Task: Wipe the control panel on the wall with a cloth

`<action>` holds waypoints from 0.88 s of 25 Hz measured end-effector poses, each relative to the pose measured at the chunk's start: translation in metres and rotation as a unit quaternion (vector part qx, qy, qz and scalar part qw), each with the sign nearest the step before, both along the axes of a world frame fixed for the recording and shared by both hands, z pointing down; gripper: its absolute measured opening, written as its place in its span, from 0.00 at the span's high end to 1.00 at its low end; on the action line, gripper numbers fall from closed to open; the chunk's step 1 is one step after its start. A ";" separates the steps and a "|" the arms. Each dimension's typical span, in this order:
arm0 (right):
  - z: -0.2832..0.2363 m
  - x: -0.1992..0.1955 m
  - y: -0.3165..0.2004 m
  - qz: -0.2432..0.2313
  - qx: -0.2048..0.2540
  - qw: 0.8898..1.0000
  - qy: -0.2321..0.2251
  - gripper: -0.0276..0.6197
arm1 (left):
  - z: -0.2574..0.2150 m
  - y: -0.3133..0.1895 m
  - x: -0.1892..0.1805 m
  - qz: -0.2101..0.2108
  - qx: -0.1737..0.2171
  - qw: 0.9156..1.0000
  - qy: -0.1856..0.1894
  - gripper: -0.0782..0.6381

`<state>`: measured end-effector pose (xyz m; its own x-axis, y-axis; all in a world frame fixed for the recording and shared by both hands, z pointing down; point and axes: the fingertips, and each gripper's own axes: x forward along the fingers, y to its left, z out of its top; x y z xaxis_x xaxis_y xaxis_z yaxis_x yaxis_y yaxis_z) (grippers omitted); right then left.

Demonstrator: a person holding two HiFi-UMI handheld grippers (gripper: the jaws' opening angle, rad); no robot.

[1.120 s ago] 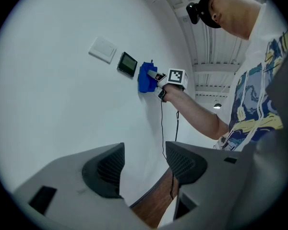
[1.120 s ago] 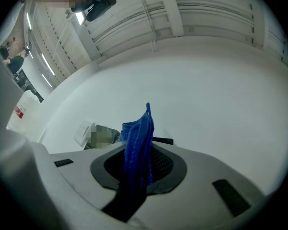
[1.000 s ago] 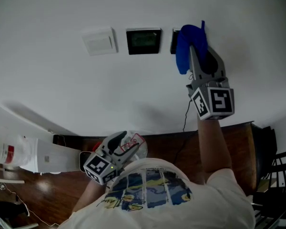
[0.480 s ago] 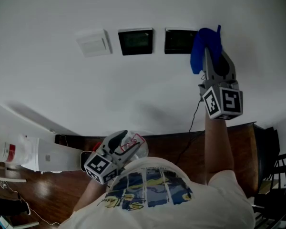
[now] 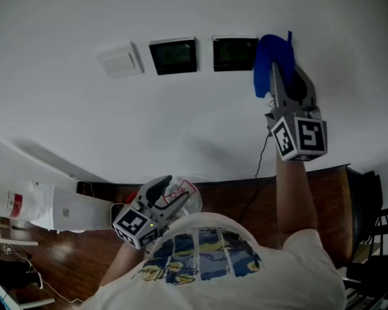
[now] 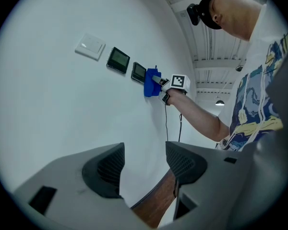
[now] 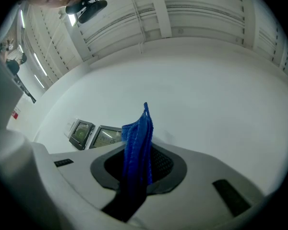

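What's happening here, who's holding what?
A person holds a gripper in each hand. The right gripper is shut on a blue cloth, raised to the wall at the right edge of the right-hand control panel. The second panel beside it is uncovered. The left gripper is open and empty, held low near the person's torso.

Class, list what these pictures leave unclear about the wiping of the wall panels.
- Head view: the blue cloth in the right gripper covers the right dark panel's edge, so contact cannot be told.
- All views: screens of that and the left dark panel are too small and dim to read.
- Head view: the left gripper hides part of a clear packet.
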<state>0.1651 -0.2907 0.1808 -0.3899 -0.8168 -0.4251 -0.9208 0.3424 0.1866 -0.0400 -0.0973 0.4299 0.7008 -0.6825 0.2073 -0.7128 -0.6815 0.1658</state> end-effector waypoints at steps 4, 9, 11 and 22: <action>0.005 0.002 0.020 -0.016 0.002 1.000 -0.002 0.81 | 0.000 -0.003 0.005 -0.004 0.002 1.000 -0.005 0.55; 0.032 0.002 0.067 -0.046 -0.011 0.999 0.009 0.81 | -0.002 -0.012 0.010 -0.017 0.002 1.000 -0.007 0.55; 0.050 0.002 0.087 -0.063 -0.025 0.998 0.016 0.81 | -0.001 -0.016 0.013 -0.020 0.006 1.000 -0.019 0.55; 0.131 0.028 0.145 -0.106 -0.108 0.988 0.026 0.81 | -0.018 -0.023 0.011 -0.069 0.042 0.996 -0.027 0.55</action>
